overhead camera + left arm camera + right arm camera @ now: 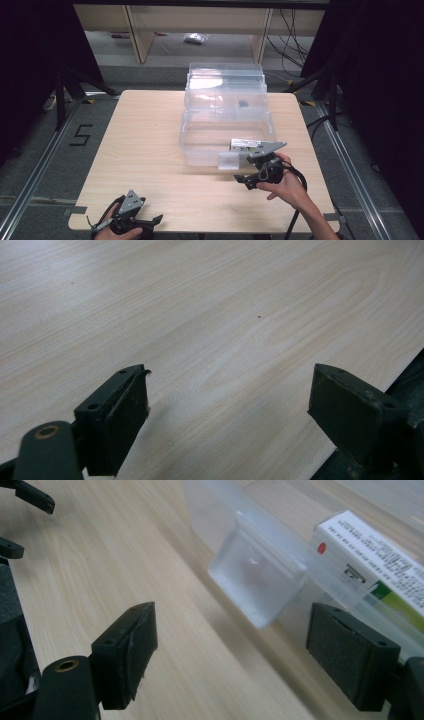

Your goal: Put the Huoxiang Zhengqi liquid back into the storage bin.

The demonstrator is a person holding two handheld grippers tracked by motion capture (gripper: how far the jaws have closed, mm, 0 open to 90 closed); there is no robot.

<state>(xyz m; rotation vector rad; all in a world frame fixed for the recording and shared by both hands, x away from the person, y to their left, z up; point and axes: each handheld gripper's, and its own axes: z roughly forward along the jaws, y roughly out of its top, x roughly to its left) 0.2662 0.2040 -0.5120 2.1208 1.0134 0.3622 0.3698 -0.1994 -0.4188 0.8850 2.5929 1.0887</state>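
Clear bin's latch [257, 577] sits just beyond the open right claw [245, 665], seemingly untouched.

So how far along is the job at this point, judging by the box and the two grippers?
Done: a white carton lies inside the clear box, lid open. In hand: nothing; right gripper open near the front latch, left gripper open at the table edge. Left, probably: closing it.

My left gripper [131, 216]: black body, grey three-cornered plate on top with small holes. My right gripper [260, 172]: same build, black cable looping off it. Jaws are black blocks with flat, scuffed pads [352, 652], screw holes, brass-ringed pivot. Forearms bare, no sleeves.
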